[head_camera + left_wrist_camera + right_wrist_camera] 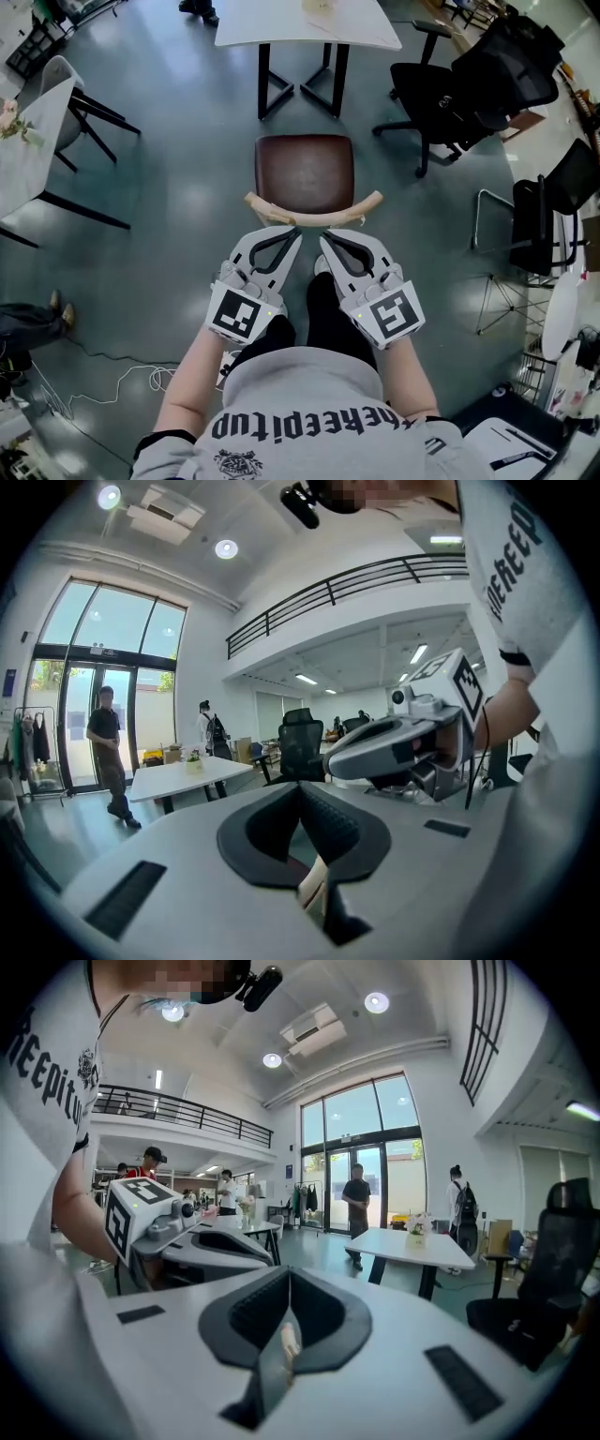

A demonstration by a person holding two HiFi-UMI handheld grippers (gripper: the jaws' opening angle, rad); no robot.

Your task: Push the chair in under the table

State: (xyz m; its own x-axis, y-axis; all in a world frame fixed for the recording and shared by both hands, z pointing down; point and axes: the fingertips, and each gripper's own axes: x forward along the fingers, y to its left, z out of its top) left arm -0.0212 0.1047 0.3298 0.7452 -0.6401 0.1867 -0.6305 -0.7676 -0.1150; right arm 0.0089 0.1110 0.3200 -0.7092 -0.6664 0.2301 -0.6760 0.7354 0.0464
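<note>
One brown chair (305, 173), two hand-held grippers (296, 230) (323, 237) and two white tables (272, 28) (37, 122).

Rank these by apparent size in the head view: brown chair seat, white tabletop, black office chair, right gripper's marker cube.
1. Black office chair.
2. White tabletop and brown chair seat: about alike; frame crops tabletop.
3. Marker cube on right gripper.

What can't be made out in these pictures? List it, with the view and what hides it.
- Legs of the chair: head view, hidden beneath it.
- Table: head view, far side cut off by the top edge, as is a small object on it.
- Backrest: each gripper view shows only a pale sliver between shut jaws; the bodies of the left gripper and right gripper hide the rest.
</note>
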